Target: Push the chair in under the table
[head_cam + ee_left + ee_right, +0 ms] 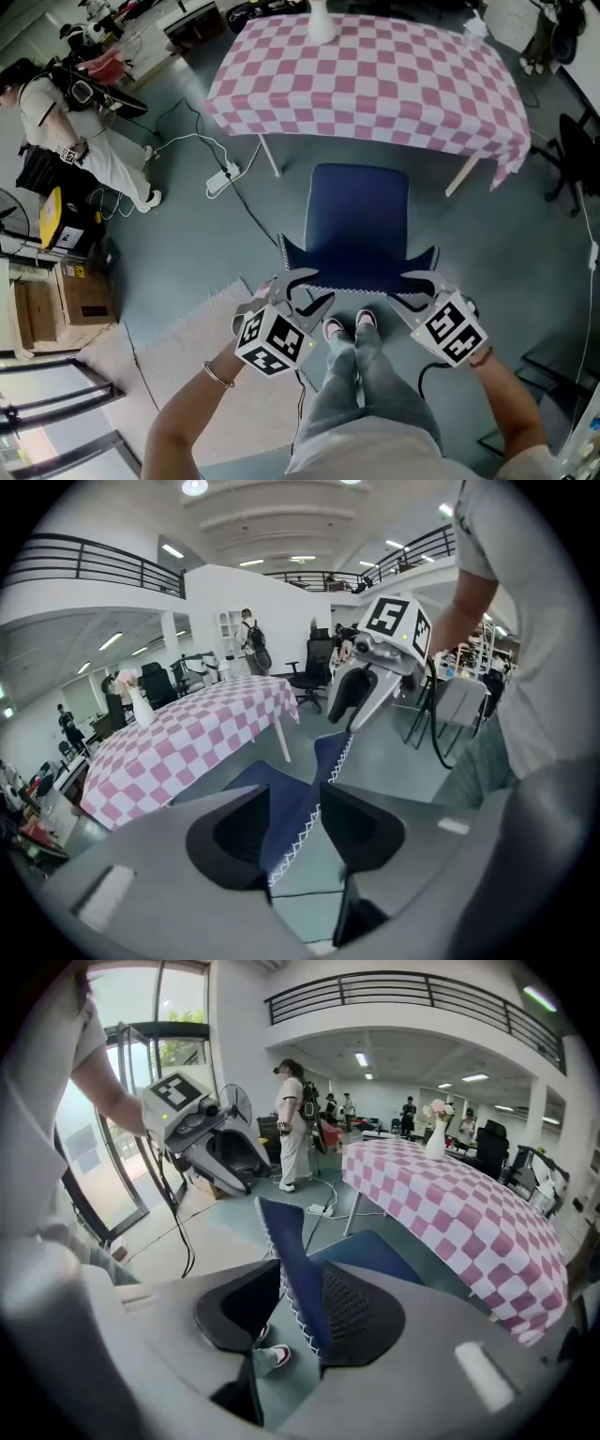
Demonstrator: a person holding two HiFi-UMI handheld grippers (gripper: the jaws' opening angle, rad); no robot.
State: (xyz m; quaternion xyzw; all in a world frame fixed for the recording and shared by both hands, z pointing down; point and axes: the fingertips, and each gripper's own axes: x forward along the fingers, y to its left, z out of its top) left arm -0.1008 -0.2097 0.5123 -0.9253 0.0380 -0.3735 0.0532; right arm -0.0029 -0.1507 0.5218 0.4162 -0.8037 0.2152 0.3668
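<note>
— How far along?
— Hardly begun. Can see the chair (359, 211) out in the open, seat facing the table (375, 84) and stopping just short of the cloth's hem. Not tucked under at all.
— And the grippers?
— Set at the backrest (361, 274) top, one near each corner. Left gripper (302, 291): spread wide, straddling the stitched edge without pinching it. Right gripper (419, 287): wide too, straddling the blue panel, close to one pad and clear of the other.
— So what's left?
— Probably the whole push. Likely means closing or bracing on the backrest, then sliding forward until the seat sits below the checked cloth, between the white legs.
— Anything to read?
— No brand to find on chair or cloth. Only black-and-white square patterns on the gripper cubes, no letters. Can make out labels on the boxes (82, 300) at far left, but too small to read.
</note>
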